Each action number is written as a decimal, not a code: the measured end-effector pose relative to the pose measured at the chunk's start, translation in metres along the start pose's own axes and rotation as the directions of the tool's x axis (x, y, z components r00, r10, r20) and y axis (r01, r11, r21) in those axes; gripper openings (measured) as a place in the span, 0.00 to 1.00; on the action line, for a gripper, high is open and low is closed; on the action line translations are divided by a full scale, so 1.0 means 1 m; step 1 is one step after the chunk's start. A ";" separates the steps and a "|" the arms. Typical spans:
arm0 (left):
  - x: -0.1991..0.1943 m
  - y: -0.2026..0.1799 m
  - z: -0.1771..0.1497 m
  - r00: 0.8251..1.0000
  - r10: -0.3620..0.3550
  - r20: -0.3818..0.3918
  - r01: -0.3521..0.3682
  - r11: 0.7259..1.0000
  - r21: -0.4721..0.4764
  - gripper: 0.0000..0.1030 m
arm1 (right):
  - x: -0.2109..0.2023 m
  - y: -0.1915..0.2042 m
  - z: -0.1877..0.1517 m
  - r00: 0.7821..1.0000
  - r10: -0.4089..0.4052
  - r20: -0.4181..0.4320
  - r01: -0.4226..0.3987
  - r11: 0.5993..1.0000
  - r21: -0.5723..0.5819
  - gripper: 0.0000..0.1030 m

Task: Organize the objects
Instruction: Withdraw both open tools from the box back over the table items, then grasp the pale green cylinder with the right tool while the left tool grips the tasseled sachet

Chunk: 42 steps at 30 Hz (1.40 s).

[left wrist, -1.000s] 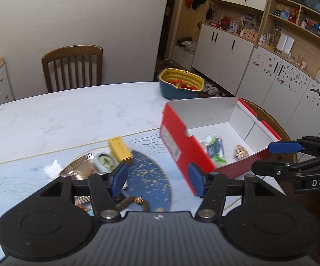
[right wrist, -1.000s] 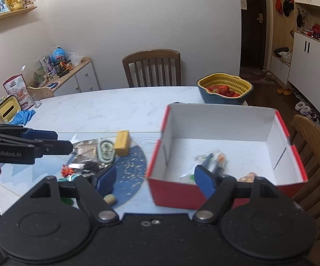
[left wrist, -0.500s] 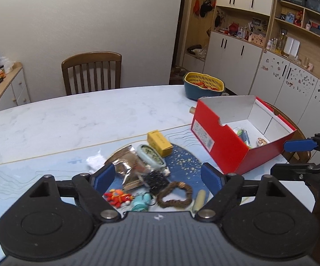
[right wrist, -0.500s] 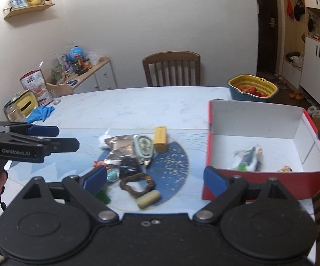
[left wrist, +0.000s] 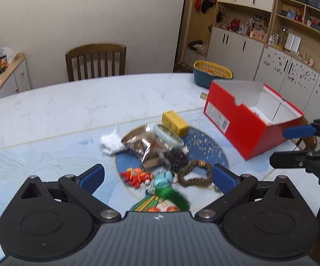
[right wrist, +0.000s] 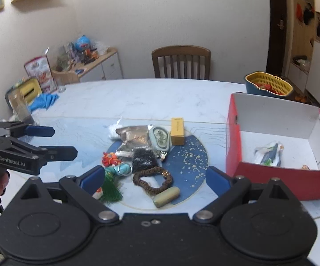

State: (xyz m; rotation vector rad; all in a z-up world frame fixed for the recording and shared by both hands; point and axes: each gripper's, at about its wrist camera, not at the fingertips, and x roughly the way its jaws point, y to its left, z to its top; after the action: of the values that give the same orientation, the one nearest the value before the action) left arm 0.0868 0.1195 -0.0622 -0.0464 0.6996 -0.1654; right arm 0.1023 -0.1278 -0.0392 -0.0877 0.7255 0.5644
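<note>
A heap of small objects lies on a blue round mat: a yellow box, a foil packet, a pale green oval case, a black bag, a brown braided ring, a red toy, a green tassel and a beige cylinder. A red box with white inside stands to the right and holds a plastic packet. My left gripper is open above the heap's near edge. My right gripper is open and empty above the ring.
A yellow and blue basket stands at the table's far right. A wooden chair is behind the table. A blue cloth and a yellow container sit at the far left. A sideboard stands by the wall.
Both grippers have pulled back and swung left, from the red box toward the heap on the mat. Both stay open and empty.
</note>
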 end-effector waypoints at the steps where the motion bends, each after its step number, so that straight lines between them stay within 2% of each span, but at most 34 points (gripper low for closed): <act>1: 0.004 0.001 -0.004 1.000 0.011 -0.009 -0.011 1.000 0.008 1.00 | 0.005 0.001 -0.001 1.000 -0.005 -0.010 0.005 1.000 -0.002 0.94; 5: 0.021 0.005 -0.020 0.997 0.049 -0.058 -0.046 0.998 0.037 1.00 | 0.020 0.005 -0.009 0.999 -0.008 -0.042 0.008 1.000 0.001 0.94; 13: 0.048 0.008 -0.044 0.992 0.015 -0.129 -0.011 1.000 0.026 1.00 | 0.053 0.002 -0.027 0.989 -0.060 -0.132 0.063 0.998 0.017 0.94; 20: 0.062 0.008 -0.050 0.989 -0.001 -0.146 0.006 1.000 0.029 1.00 | 0.078 -0.003 -0.037 0.980 -0.072 -0.186 0.080 0.996 0.032 0.93; 27: 0.076 0.007 -0.054 0.985 0.016 -0.169 -0.005 0.998 0.062 1.00 | 0.103 -0.003 -0.041 0.970 -0.083 -0.229 0.088 0.996 0.010 0.89; 38: 0.084 0.008 -0.055 0.986 -0.008 -0.164 0.016 0.999 0.050 0.99 | 0.125 -0.001 -0.040 0.961 -0.091 -0.262 0.088 0.996 -0.025 0.76; 40: 0.082 0.008 -0.054 0.987 -0.020 -0.160 0.028 0.999 0.046 0.95 | 0.128 0.000 -0.039 0.960 -0.093 -0.265 0.087 0.996 -0.034 0.74; 42: 0.082 0.007 -0.054 0.987 -0.029 -0.161 0.037 0.998 0.048 0.85 | 0.129 0.002 -0.039 0.960 -0.093 -0.263 0.084 0.996 -0.043 0.72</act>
State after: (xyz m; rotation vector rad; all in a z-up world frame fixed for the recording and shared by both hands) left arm 0.1146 0.1137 -0.1560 0.0039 0.8553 -0.2205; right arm 0.1559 -0.0772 -0.1519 -0.2276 0.9682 0.4832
